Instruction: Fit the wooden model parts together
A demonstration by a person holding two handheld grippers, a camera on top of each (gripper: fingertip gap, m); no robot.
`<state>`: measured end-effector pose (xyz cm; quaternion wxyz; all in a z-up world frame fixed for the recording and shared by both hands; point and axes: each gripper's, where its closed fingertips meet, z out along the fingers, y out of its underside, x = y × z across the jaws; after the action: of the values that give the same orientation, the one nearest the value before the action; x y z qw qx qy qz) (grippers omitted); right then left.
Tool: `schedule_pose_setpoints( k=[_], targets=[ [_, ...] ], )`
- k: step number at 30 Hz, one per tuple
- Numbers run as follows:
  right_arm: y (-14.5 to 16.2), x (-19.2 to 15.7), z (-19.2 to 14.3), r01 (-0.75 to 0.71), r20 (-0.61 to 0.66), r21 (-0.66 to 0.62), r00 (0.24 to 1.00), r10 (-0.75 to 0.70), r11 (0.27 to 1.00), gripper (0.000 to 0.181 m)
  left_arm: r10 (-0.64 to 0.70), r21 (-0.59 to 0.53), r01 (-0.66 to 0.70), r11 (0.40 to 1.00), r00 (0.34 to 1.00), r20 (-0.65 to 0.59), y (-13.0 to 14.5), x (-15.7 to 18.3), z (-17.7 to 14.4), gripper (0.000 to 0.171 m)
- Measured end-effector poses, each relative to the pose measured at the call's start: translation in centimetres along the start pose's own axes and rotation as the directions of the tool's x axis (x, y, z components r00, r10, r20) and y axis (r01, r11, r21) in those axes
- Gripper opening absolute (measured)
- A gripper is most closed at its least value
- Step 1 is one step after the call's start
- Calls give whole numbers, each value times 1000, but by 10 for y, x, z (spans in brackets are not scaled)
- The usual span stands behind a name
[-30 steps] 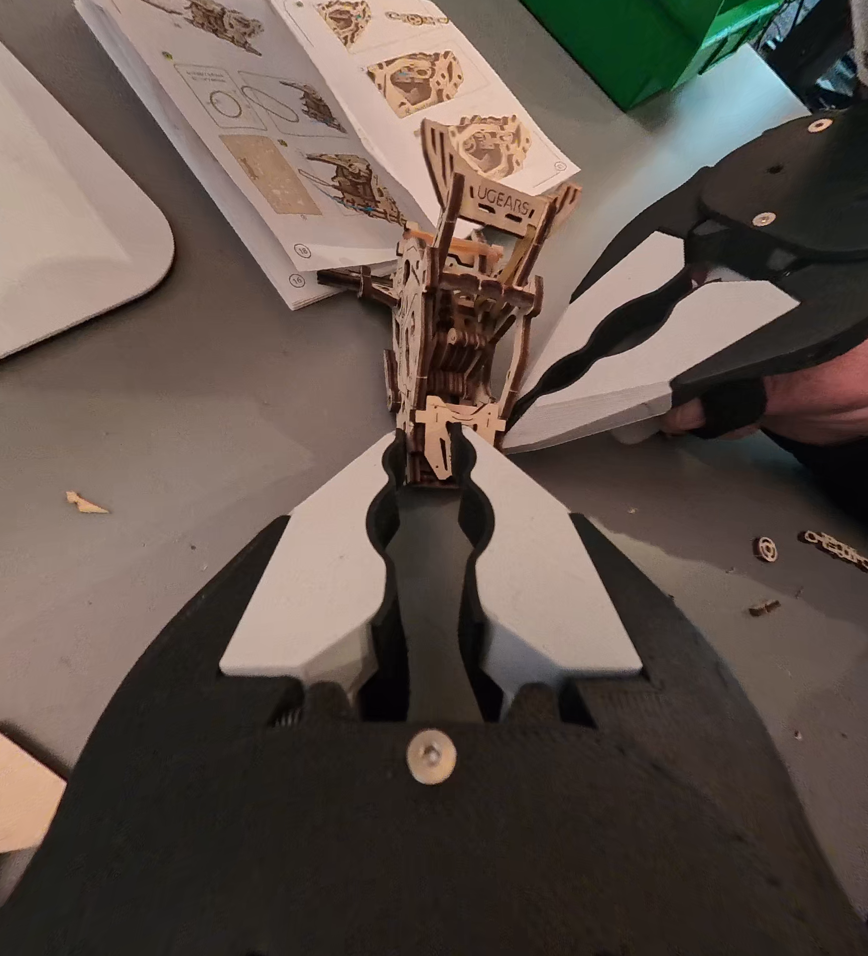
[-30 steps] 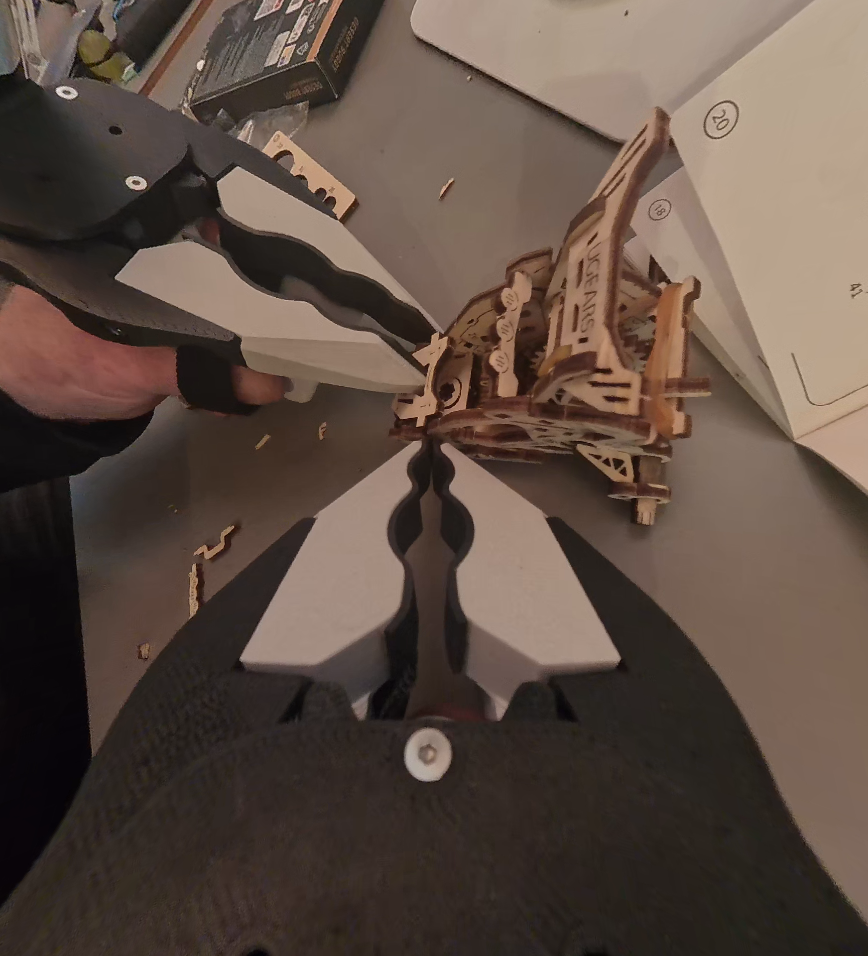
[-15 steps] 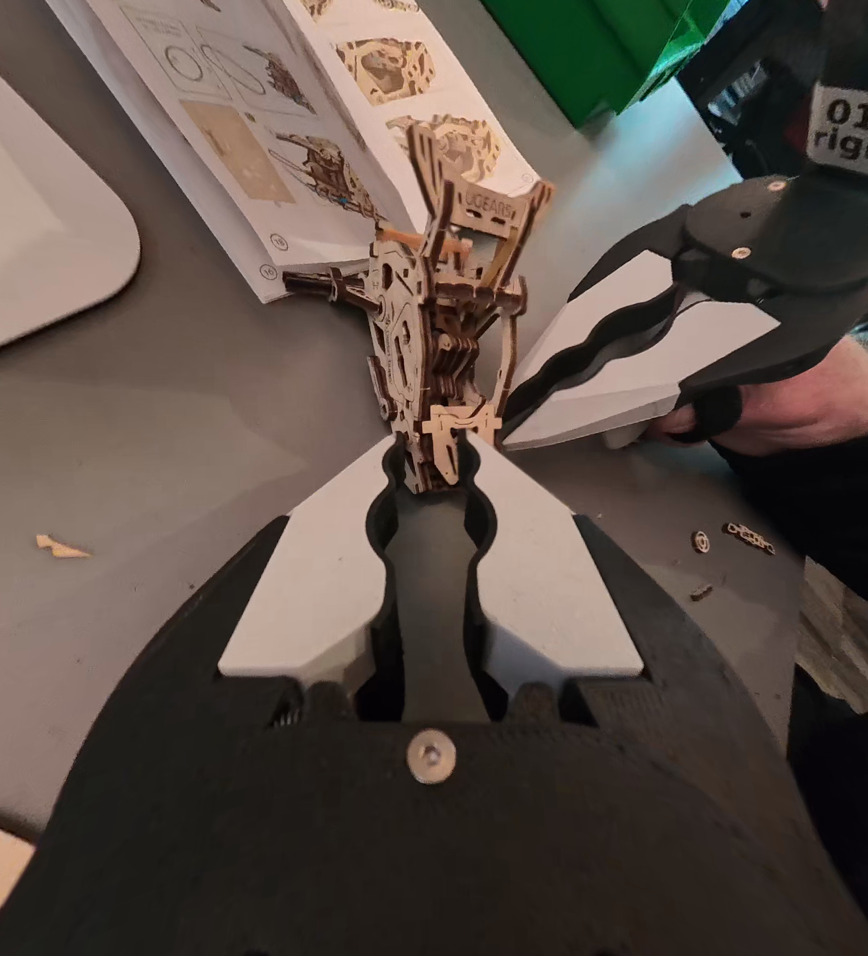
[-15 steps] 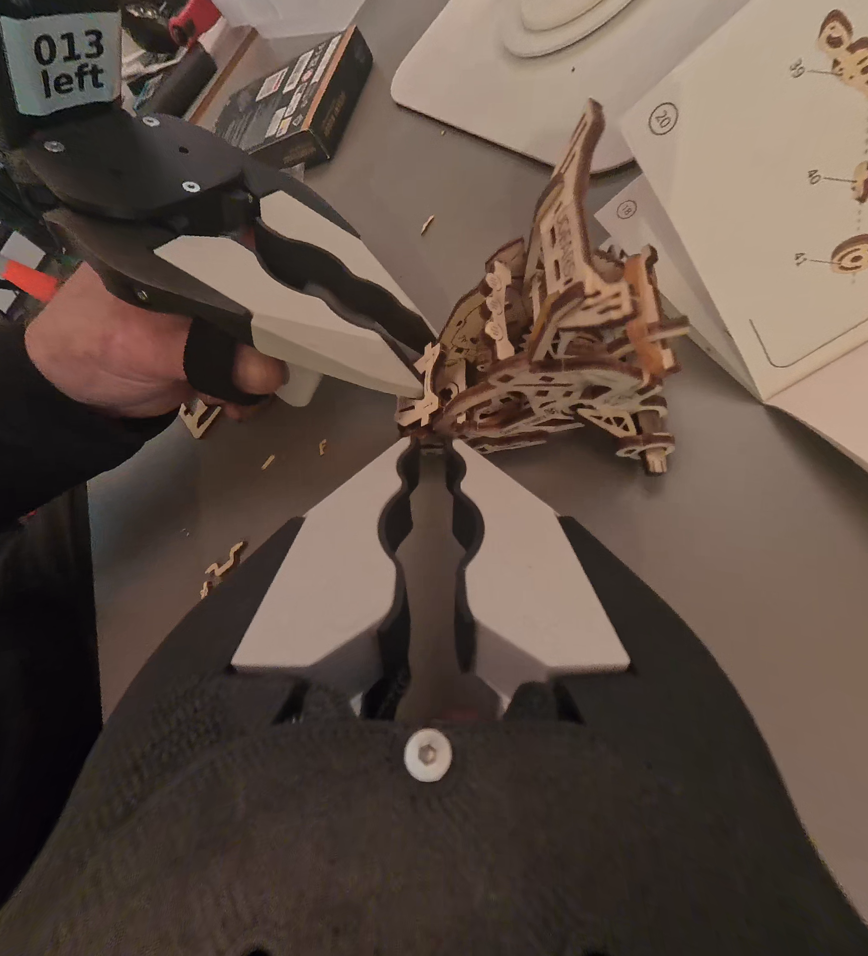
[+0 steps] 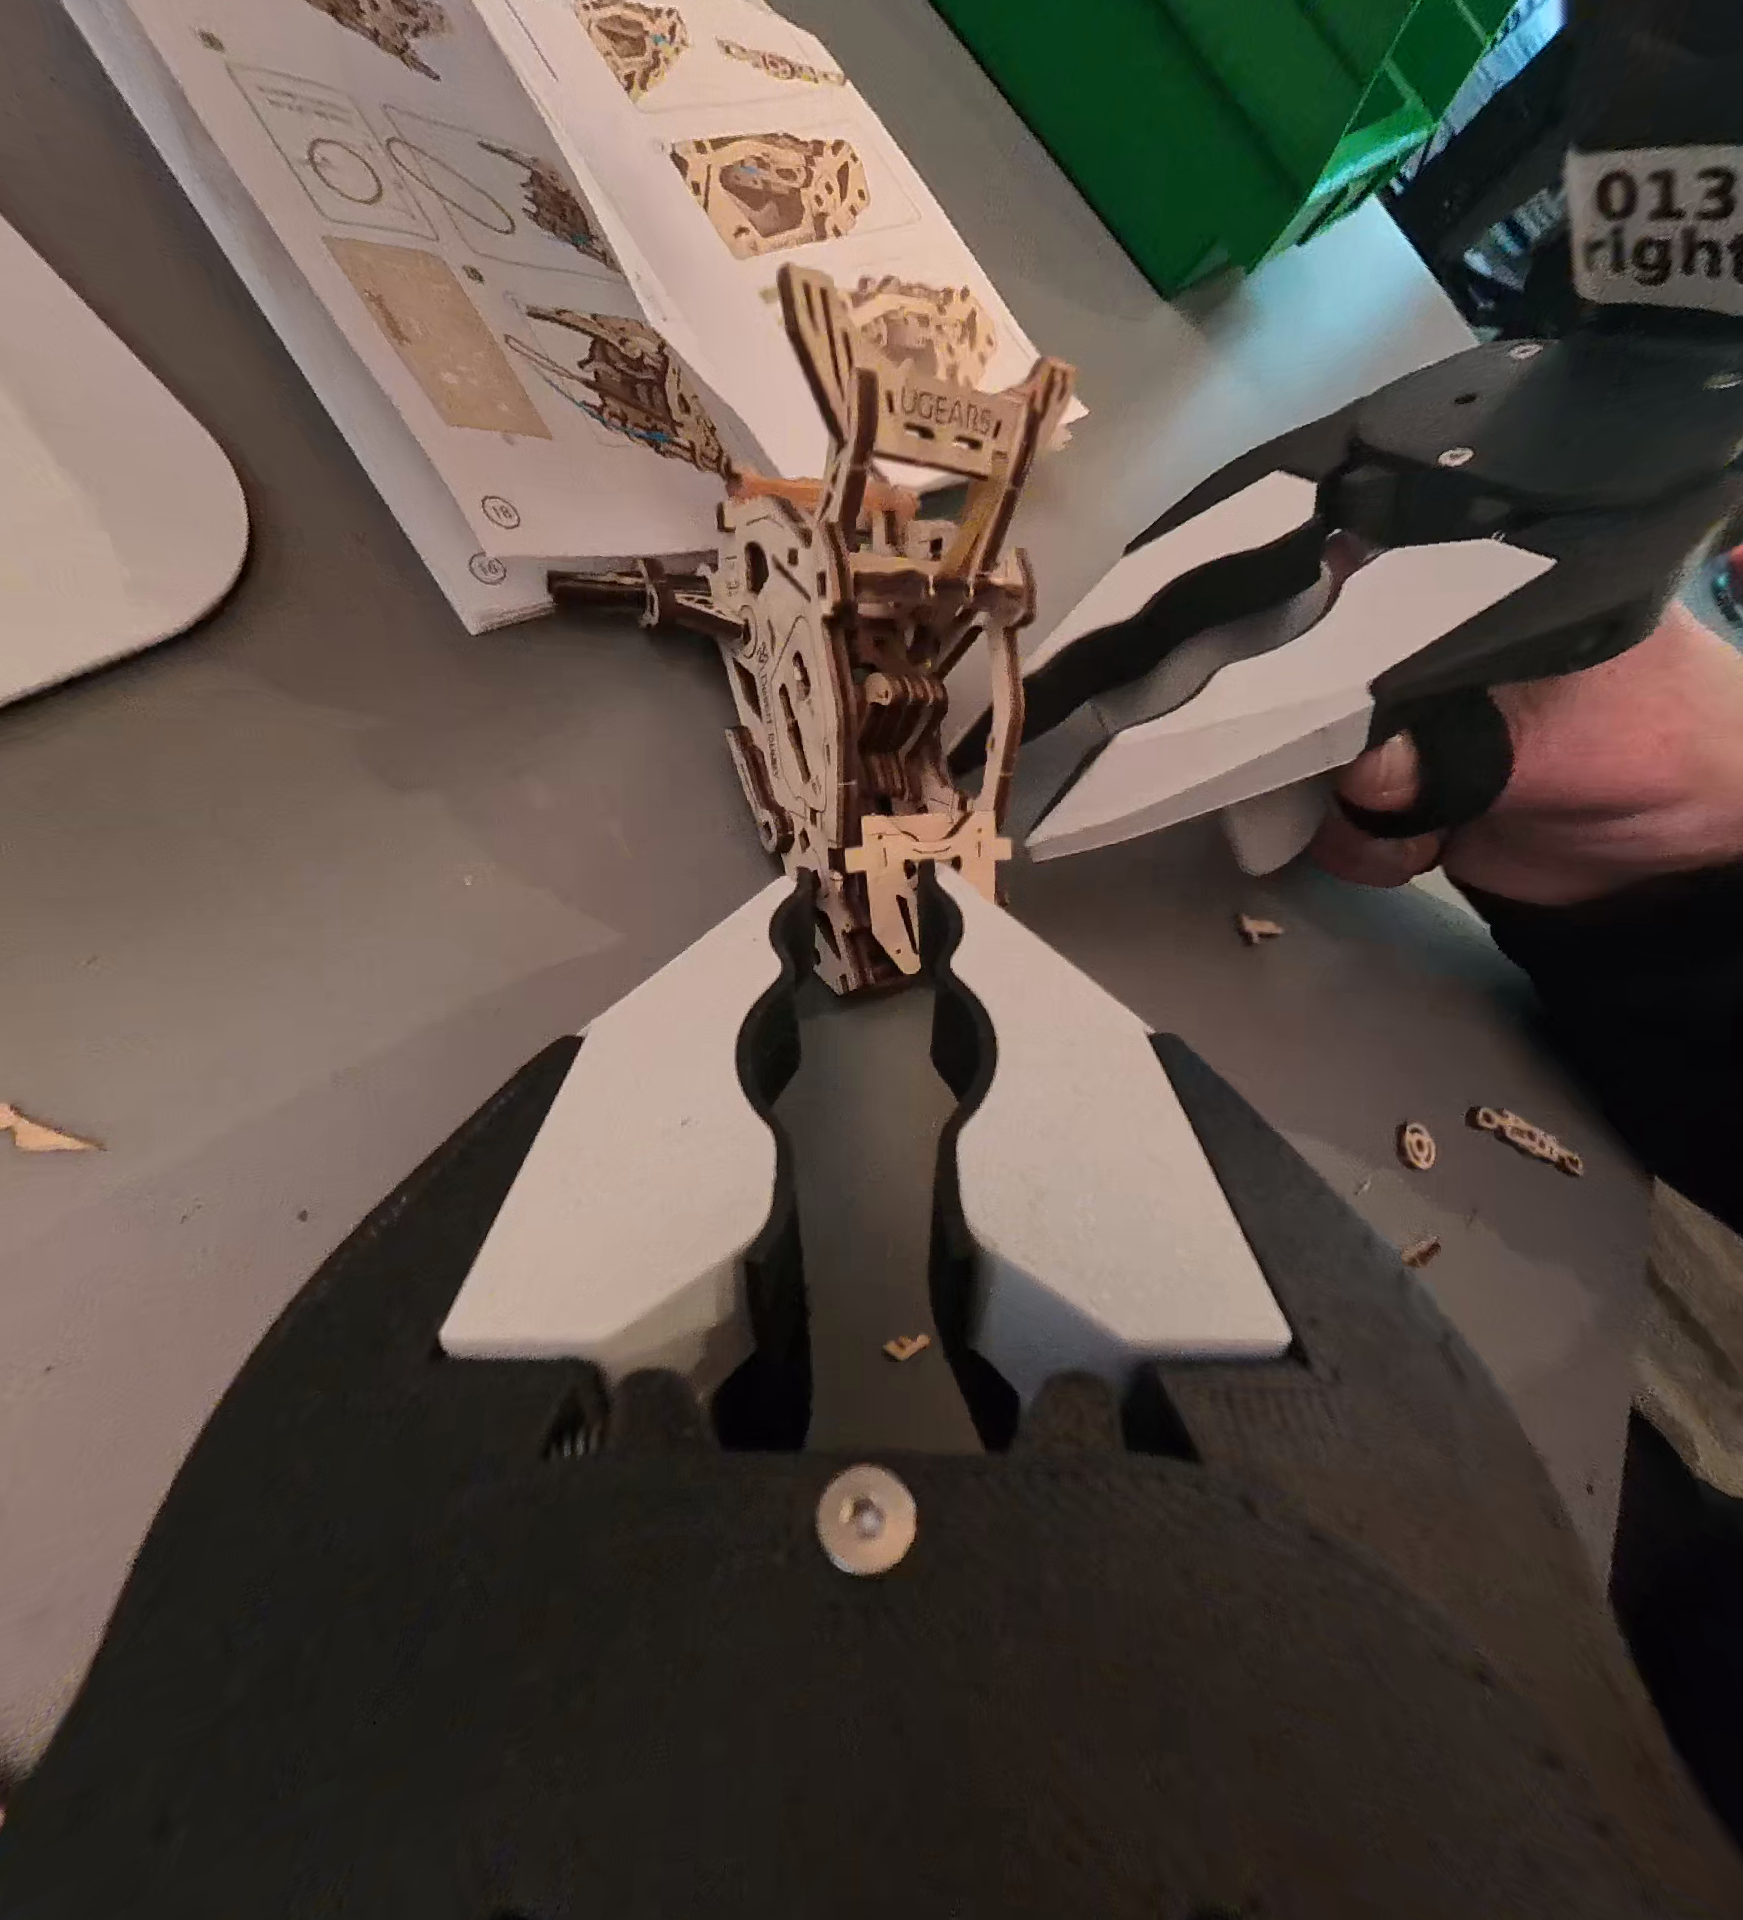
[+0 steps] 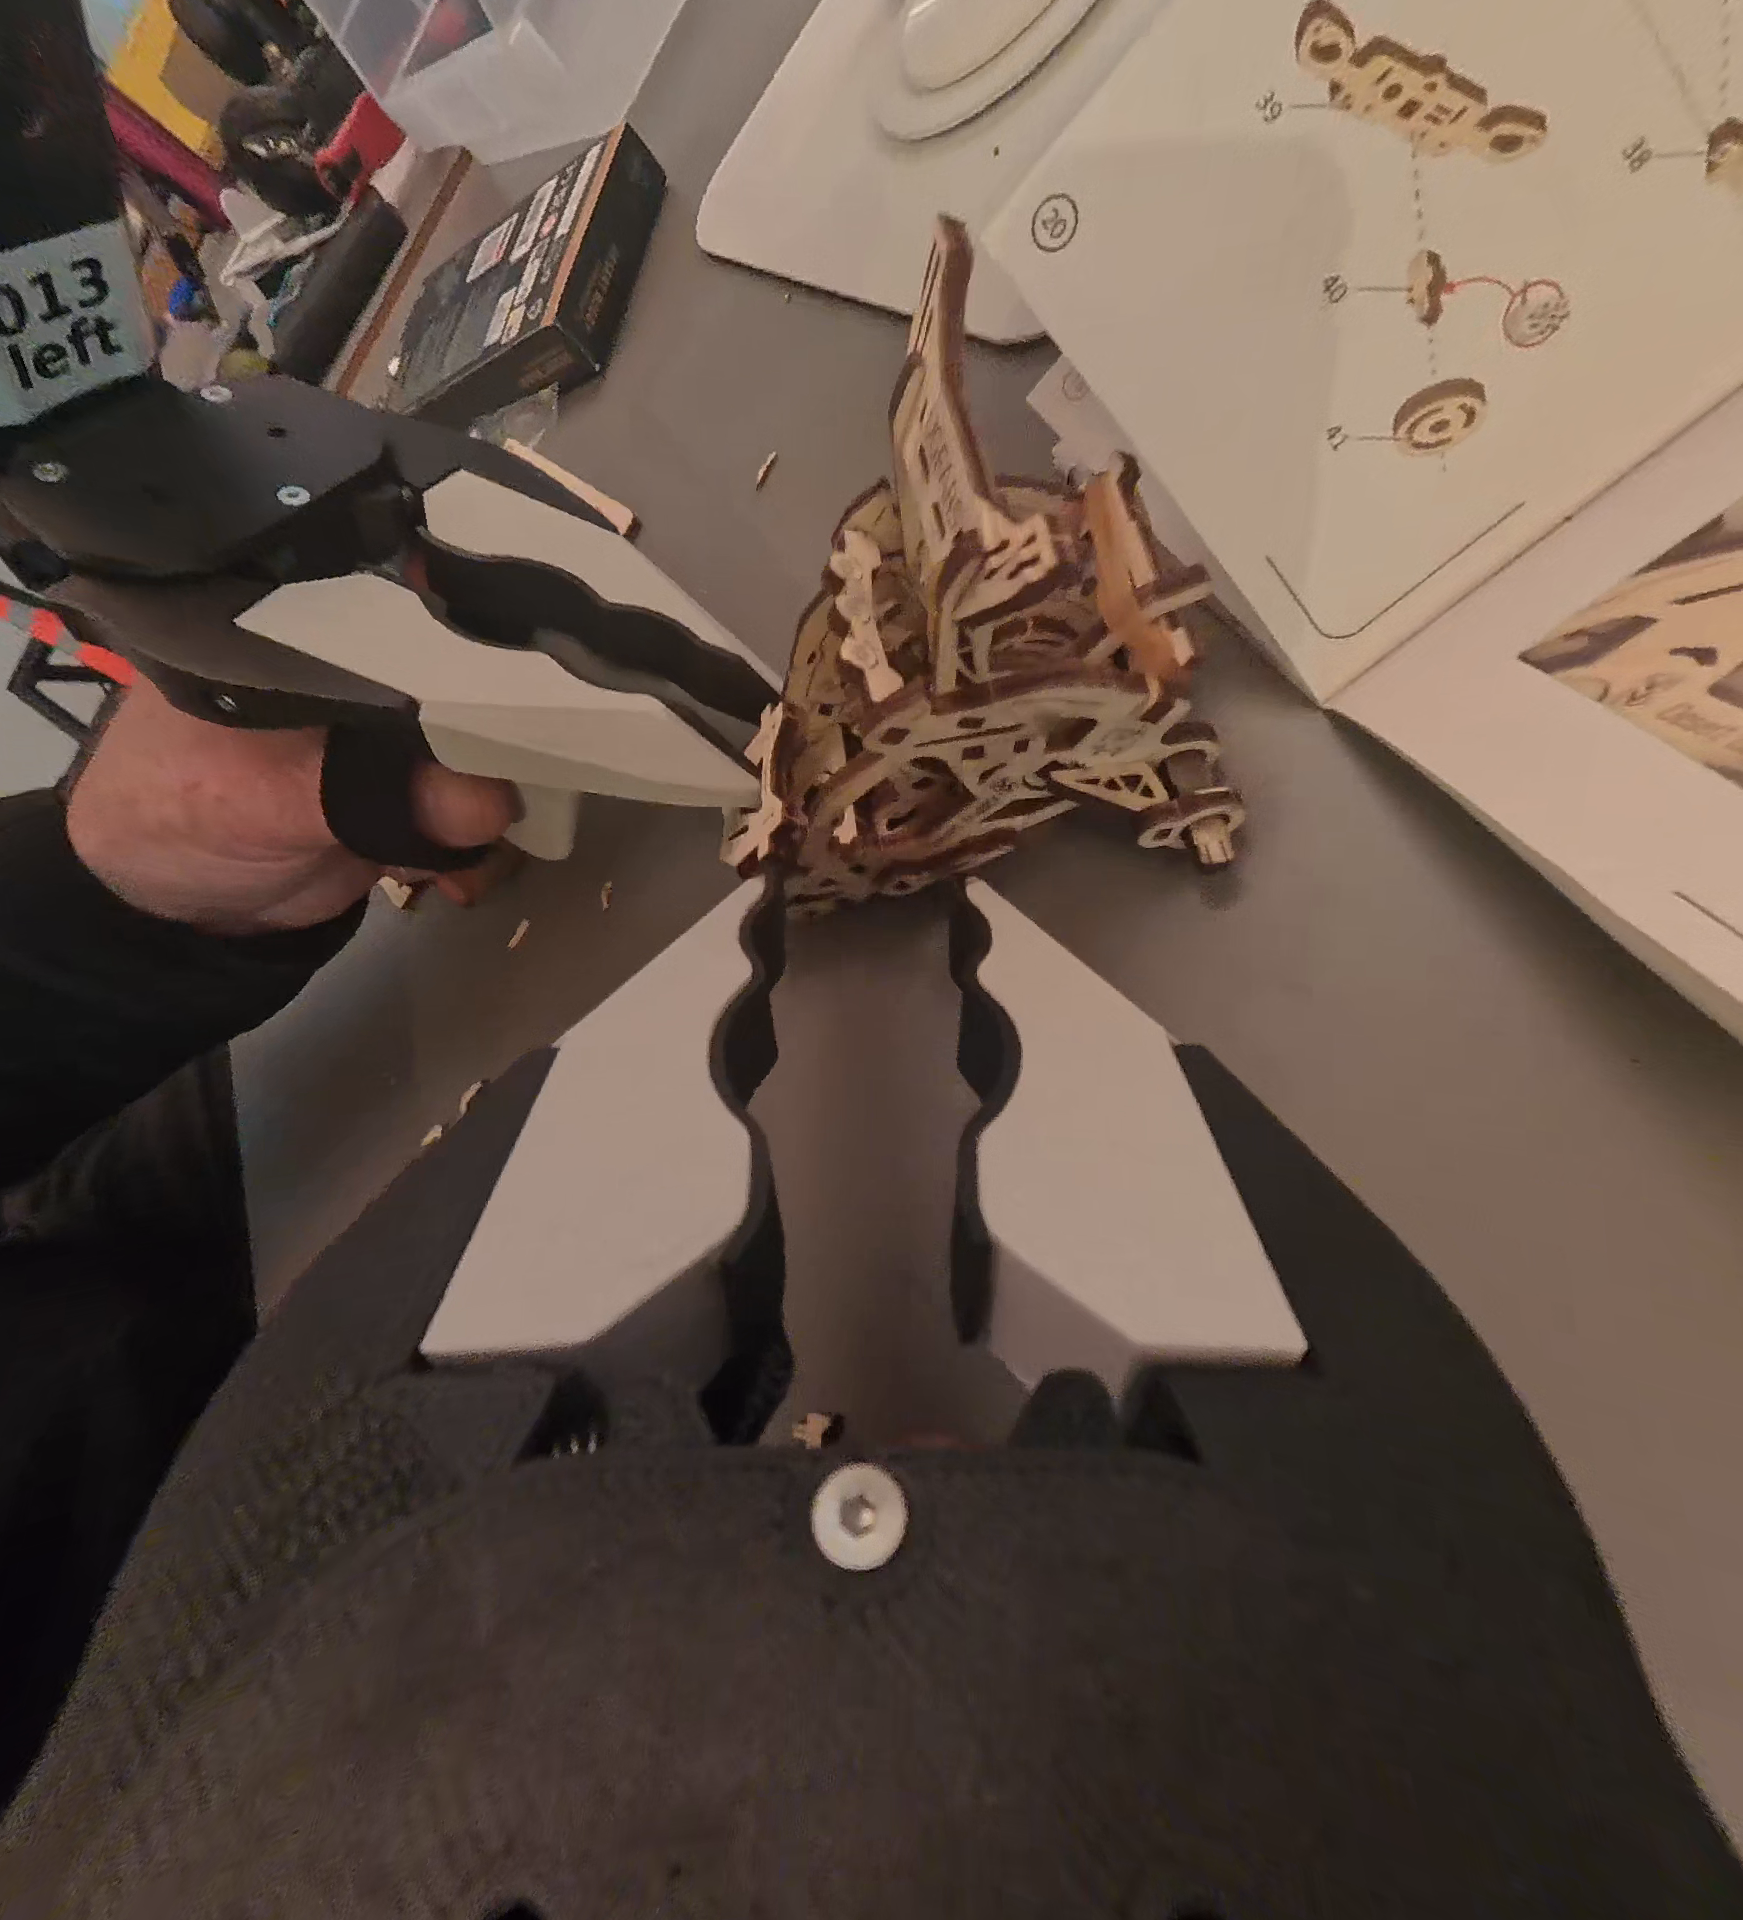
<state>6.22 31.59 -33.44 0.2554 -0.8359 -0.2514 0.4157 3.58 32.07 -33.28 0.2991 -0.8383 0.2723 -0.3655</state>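
A partly built wooden model (image 5: pixel 846 675) stands tilted on the grey table; it also shows in the right wrist view (image 6: pixel 950 707). My left gripper (image 5: pixel 862 904) is shut on the model's near lower end and shows from the side in the right wrist view (image 6: pixel 758 748). My right gripper (image 6: pixel 862 894) has its jaws parted, with the model's near edge between the tips. In the left wrist view it (image 5: pixel 1002 800) comes in from the right at the model's side plate. I cannot tell whether its pads press the wood.
An open instruction booklet (image 5: pixel 534 260) lies behind the model, also in the right wrist view (image 6: pixel 1366 364). A white tray (image 5: pixel 36 468), a green bin (image 5: pixel 1210 125), a dark box (image 6: pixel 524 281) and loose wooden bits (image 5: pixel 1418 1143) lie around.
My right gripper's jaws have spread from a narrow pinch on a thin edge to a wider gap. The model has tipped more upright. My left gripper keeps its hold.
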Motion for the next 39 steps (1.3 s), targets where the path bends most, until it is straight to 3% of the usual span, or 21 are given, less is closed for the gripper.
schedule_pose_setpoints(
  k=[5,15,24,39],
  targets=[
    [0,-1,3,26,-14,-3,1000,-26,1000,18,2,-12,-2,1000,1000,18,1,0,4,17],
    [-2,1,4,34,-34,8,999,-34,999,17,8,19,-10,1000,995,104,-2,-3,7,17],
    [-4,3,3,27,-38,18,999,-26,999,20,-69,47,64,997,992,106,-3,-2,9,17],
    [-6,6,4,44,-65,13,997,-43,999,19,2,48,-12,999,981,196,-3,-4,11,17]
  ],
)
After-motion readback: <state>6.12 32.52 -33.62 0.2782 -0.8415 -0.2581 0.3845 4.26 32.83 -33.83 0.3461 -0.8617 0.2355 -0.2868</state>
